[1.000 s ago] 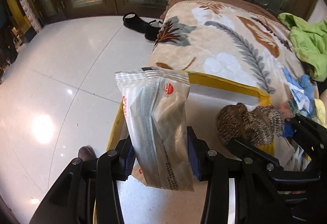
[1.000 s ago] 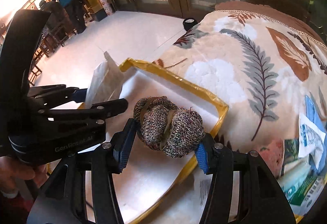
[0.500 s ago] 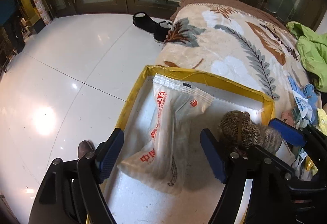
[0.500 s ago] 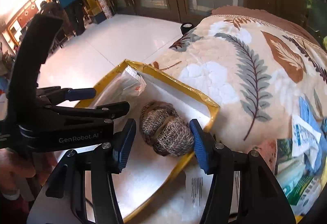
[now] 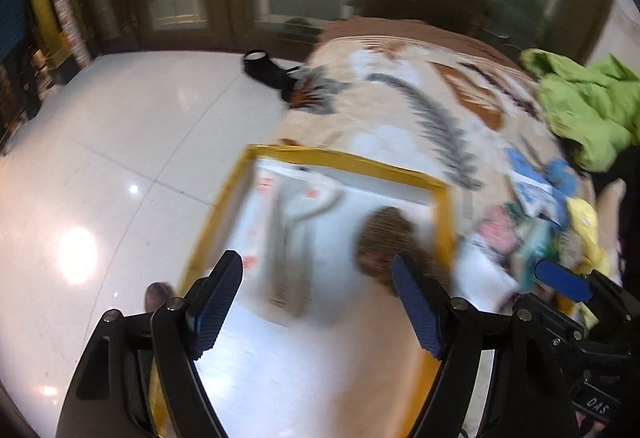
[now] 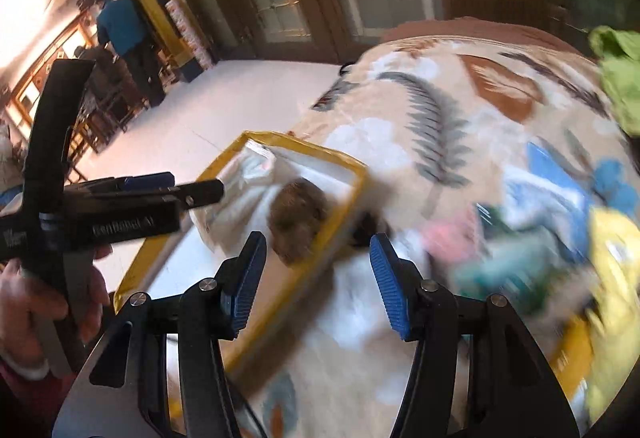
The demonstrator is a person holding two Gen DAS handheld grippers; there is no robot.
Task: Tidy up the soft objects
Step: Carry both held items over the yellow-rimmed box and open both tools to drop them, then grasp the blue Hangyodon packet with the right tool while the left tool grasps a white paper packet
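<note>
both grippers empty, two soft items in the yellow-rimmed box

with both views motion-blurred, detail is limited. going left to right:

- white tiled floor (image 5: 120,142) on the far left, black shoe (image 5: 266,72) near the foot of the bed.
- left gripper (image 5: 316,308) sits above the box, jaws wide apart, nothing between the blue pads (image 5: 216,302). in the right wrist view a hand (image 6: 48,302) holds its handle at the left edge.
- yellow-rimmed box (image 5: 348,162) with white inside, set against the edge of the leaf-print blanket (image 5: 420,106).
- white plastic packet (image 5: 288,238) lies flat in the left half of the box, red print on it, unreadable.
- brown knitted bundle (image 5: 384,234) lies in the right half of the box, close to the right rim. can't tell if it touches the packet.
- right gripper (image 6: 316,282) hovers over the box's near-right rim, jaws parted, nothing pinched between the pads. knitted bundle (image 6: 298,216) is below and beyond the fingertips, clear of them.
- right of the box: pile of soft things (image 6: 560,238) on the blanket, blue, pink, teal and yellow, too blurred to tell apart.
- green garment (image 5: 588,110) bunched on the far right of the bed.
- person in a blue top (image 6: 124,34) stands in the background, upper left of the right wrist view.
</note>
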